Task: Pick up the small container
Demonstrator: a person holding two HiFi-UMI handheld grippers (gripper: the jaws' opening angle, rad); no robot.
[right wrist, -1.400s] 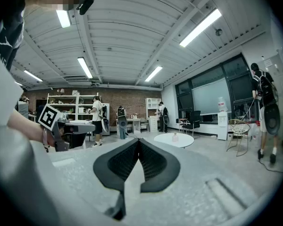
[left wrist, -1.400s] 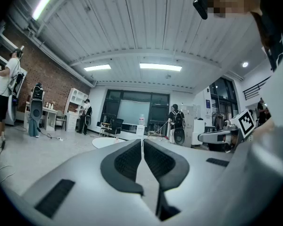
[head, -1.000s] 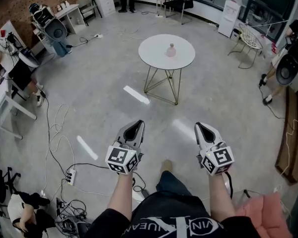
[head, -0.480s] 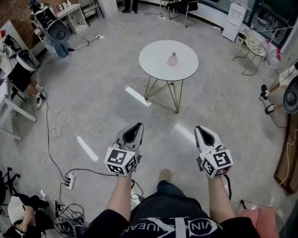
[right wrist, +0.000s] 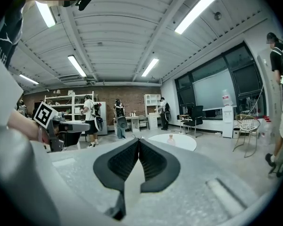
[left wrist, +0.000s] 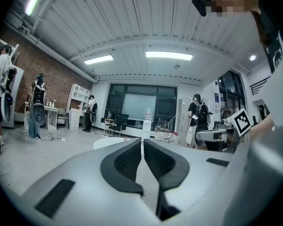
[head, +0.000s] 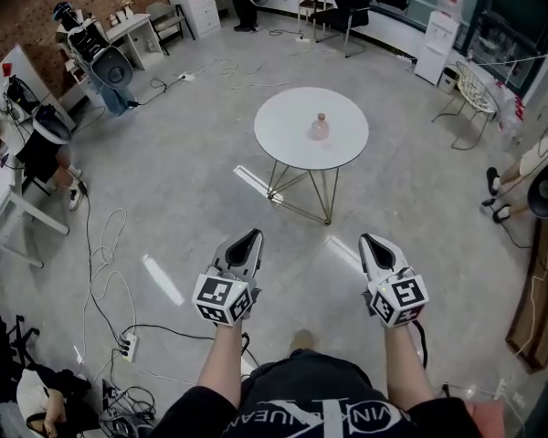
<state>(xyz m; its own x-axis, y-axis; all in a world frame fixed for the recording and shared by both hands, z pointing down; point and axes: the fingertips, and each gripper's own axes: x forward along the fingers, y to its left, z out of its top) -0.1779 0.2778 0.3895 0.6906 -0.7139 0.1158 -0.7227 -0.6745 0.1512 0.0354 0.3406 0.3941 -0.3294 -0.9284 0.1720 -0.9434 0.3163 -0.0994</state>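
The left claw (head: 249, 235) and right claw (head: 365, 239) are closed (nothing inside). The bottle (head: 321, 127) stands on the table (head: 288, 117), well ahead.

Round white table on thin gold wire legs (head: 288, 135) stands on grey polished concrete floor (head: 183, 185). Only one item on the top: small pale pink bottle-shaped container (head: 320, 127), upright, near centre. On the floor at left: loose cables (head: 99, 245) and a white power strip (head: 128, 345).
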